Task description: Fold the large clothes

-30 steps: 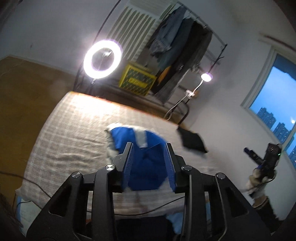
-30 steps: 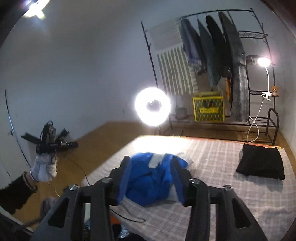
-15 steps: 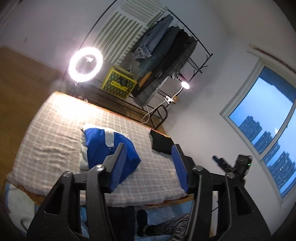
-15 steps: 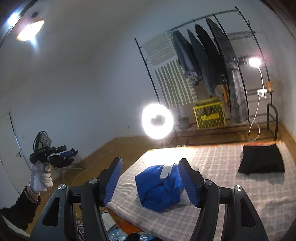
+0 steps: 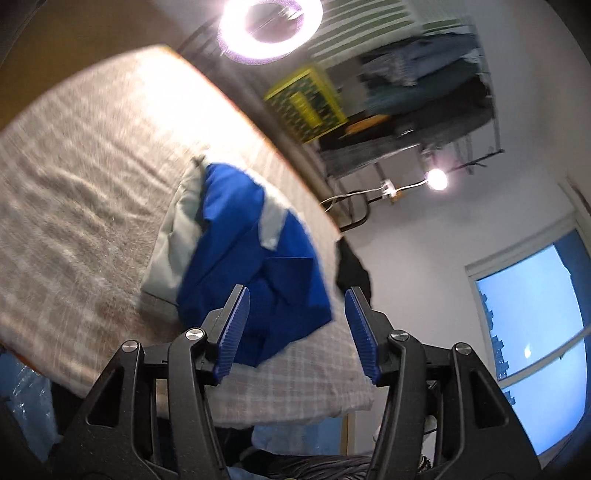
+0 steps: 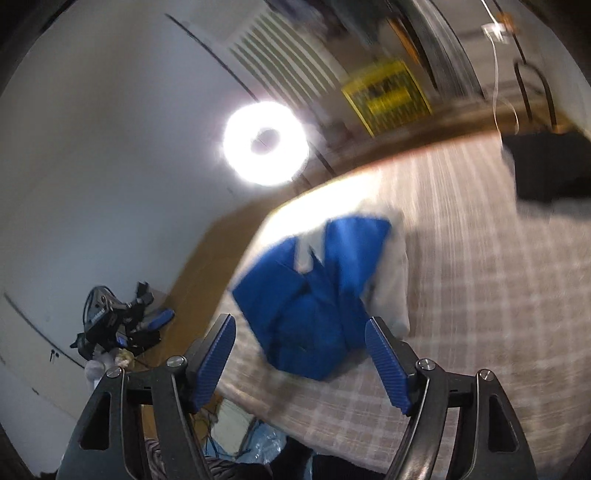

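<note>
both grippers, left (image 5: 297, 334) and right (image 6: 301, 363), gape empty above the blue-and-white garment (image 5: 255, 266) on the bed (image 5: 74, 184).

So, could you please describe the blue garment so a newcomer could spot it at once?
Find the bed with the checked cover. Near its front edge lies a crumpled blue-and-white garment. The only other cloth there, a black pile, is dark and plain.

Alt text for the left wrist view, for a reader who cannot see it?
The open left gripper points at a crumpled blue and white garment lying on a plaid-covered bed, holding nothing. Behind are a lit ring light, a yellow crate and a clothes rack; the image is motion-blurred.
</note>
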